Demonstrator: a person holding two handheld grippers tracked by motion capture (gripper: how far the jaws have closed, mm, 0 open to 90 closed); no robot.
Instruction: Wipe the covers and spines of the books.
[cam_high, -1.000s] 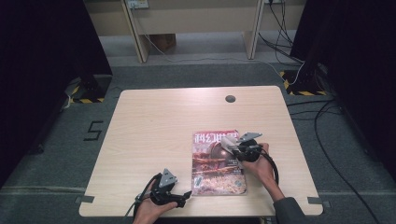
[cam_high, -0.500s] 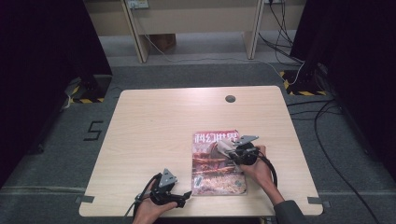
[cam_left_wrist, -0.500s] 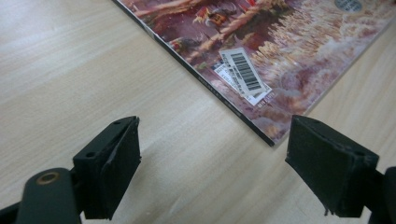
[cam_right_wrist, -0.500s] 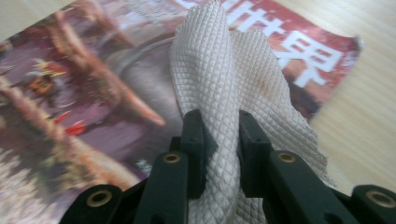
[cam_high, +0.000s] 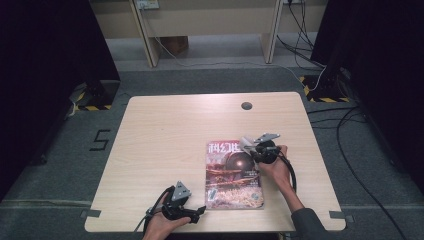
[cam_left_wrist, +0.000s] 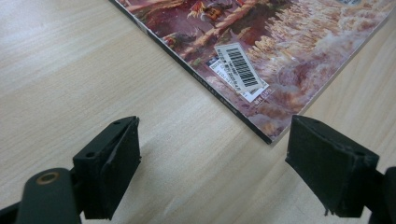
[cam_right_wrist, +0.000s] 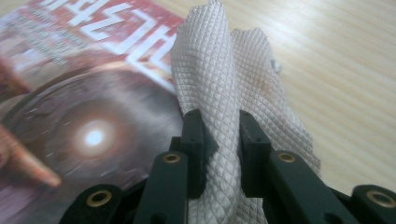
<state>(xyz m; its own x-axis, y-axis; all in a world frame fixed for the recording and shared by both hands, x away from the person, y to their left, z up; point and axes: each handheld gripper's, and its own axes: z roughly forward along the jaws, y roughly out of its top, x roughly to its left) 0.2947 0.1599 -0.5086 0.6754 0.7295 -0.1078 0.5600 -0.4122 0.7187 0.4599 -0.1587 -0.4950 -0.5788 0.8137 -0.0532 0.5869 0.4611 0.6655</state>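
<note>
1. Wiping looks to be the job: the right gripper (cam_right_wrist: 219, 135) has its 2 jaws pinched on a bunched white waffle-weave cloth (cam_right_wrist: 224, 84), which stands up between the pads and spills out past them. A fold held that tight gives a firm wad to drag over a flat surface, which I take to be the reason for the grip.

2. Lying flat on the table (cam_high: 165, 135), toward the person's right and near the front edge, is the magazine (cam_high: 232, 175), cover up, with its red title at the far end. In the high view the right gripper (cam_high: 257, 148) sits over the magazine's far right corner, so the cloth is at the title end, part over the cover and part over bare wood.

3. Resting low by the magazine's near left corner, the left gripper (cam_left_wrist: 212, 168) has its jaws spread wide with nothing between them. The corner with the barcode sticker (cam_left_wrist: 239, 70) lies just ahead of the gap, not touched. My guess is that this hand waits there to pin the magazine if the cloth starts to drag it.

4. Sliding is the risk I'd watch for: a glossy cover on smooth wood, with nothing holding it down.
</note>
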